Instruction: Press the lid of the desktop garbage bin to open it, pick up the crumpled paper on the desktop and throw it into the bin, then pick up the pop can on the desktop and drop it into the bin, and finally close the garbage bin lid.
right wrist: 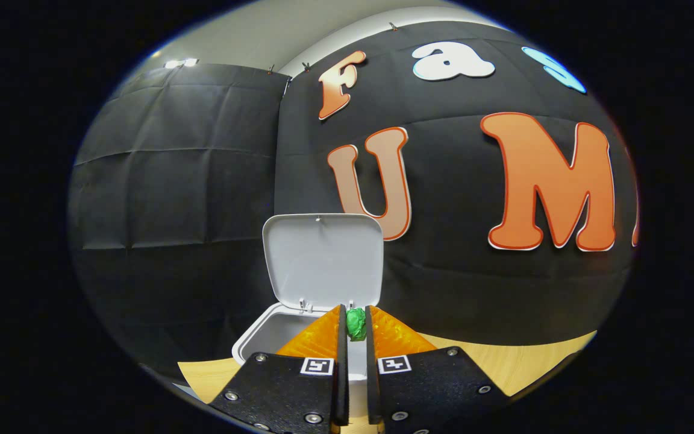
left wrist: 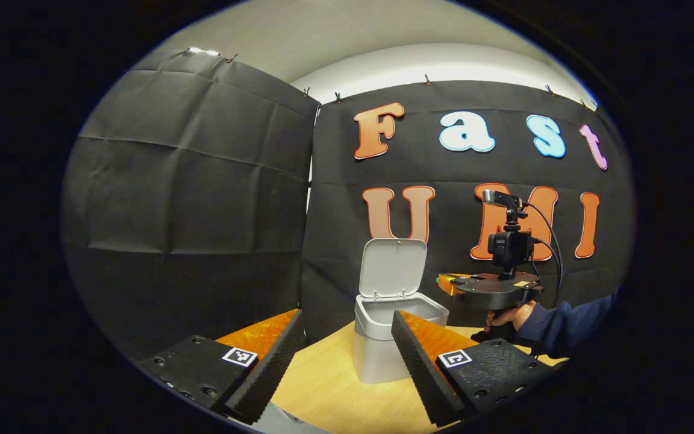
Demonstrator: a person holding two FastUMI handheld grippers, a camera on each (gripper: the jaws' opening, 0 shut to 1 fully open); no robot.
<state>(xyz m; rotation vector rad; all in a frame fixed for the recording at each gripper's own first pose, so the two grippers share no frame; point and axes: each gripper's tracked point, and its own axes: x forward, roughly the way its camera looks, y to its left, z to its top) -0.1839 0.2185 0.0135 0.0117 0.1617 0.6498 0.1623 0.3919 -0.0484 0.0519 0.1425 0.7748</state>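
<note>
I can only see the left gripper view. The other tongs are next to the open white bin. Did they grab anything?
Observer: Yes. In the right gripper view, the right tongs pinch a small green crumpled paper ball between their tips.
Operator: Is it over the hole yet?
Observer: Nearly, I think. The paper hangs just in front of the upright lid of the white plastic desktop bin, and the open mouth lies right below it and to the left.
</note>
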